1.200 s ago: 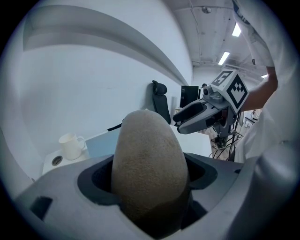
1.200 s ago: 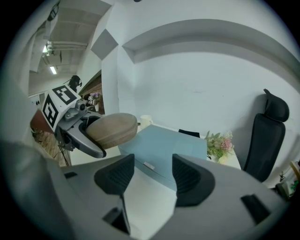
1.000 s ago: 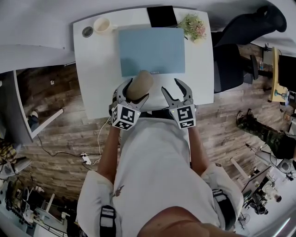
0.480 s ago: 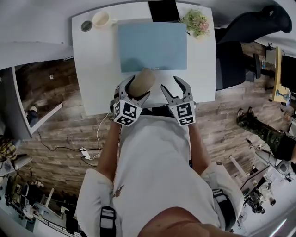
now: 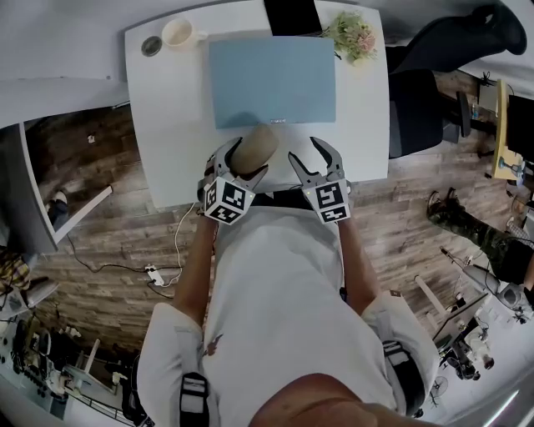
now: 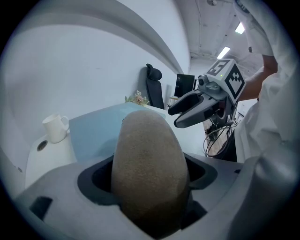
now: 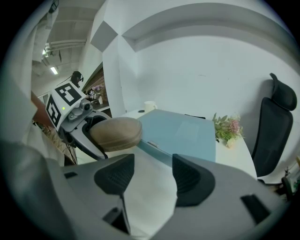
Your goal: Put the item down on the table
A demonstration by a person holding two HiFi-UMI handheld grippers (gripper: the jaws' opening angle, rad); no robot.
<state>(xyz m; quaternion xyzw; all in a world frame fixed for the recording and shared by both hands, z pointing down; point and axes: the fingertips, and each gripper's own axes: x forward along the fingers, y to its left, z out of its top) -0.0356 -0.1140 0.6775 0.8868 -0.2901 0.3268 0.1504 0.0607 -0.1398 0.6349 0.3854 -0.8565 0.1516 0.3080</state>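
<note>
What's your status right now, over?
Left gripper shut on brown egg-shaped item, above near edge of table. Right gripper open, empty. Blue mat just beyond.

Tan egg-shaped item (image 6: 149,168) gripped in left tool (image 5: 244,160) (long axis forward), above table (image 5: 175,125) near edge

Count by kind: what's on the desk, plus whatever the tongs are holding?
blue mat: 1
white mug: 1
dark round disc: 1
black flat slab: 1
flower bunch: 1
brown oval item, held in left tongs: 1
Total: 6
</note>
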